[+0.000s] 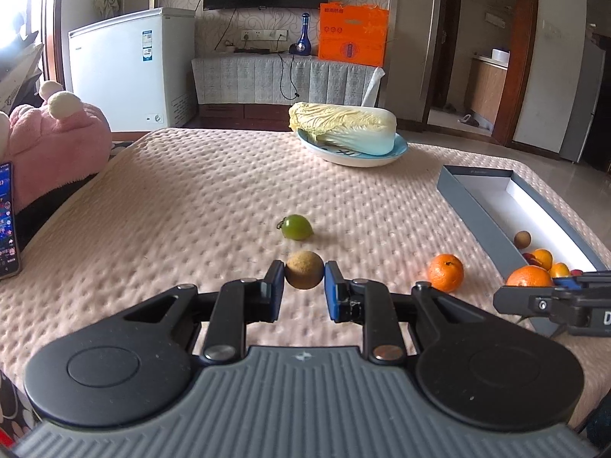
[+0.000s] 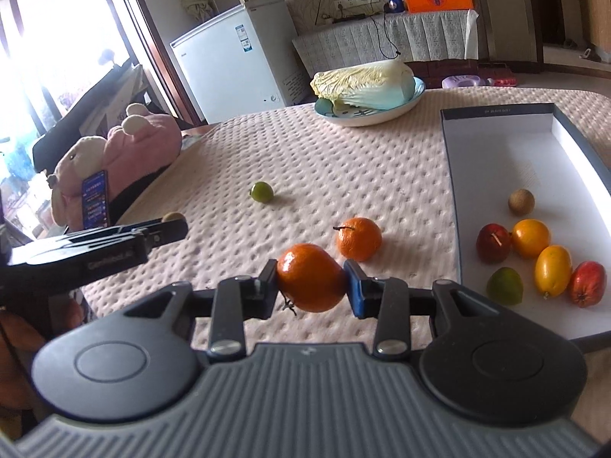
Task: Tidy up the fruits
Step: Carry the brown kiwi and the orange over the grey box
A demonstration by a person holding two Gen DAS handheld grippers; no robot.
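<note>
My left gripper (image 1: 304,275) is shut on a round brown longan (image 1: 304,270) and holds it above the pink quilted table cover (image 1: 191,206). My right gripper (image 2: 310,279) is shut on a mandarin (image 2: 310,278), held left of the grey box (image 2: 450,175). A second mandarin (image 2: 358,239) lies on the cover just beyond it; it also shows in the left wrist view (image 1: 445,272). A green tomato-like fruit (image 1: 296,227) lies farther out. The box holds several fruits: a longan (image 2: 521,202), red, yellow and green ones.
A blue plate (image 1: 397,150) with a napa cabbage (image 1: 343,126) stands at the far side of the table. A pink plush toy (image 1: 53,141) and a phone (image 1: 8,221) sit at the left edge. A white freezer (image 1: 130,65) stands behind.
</note>
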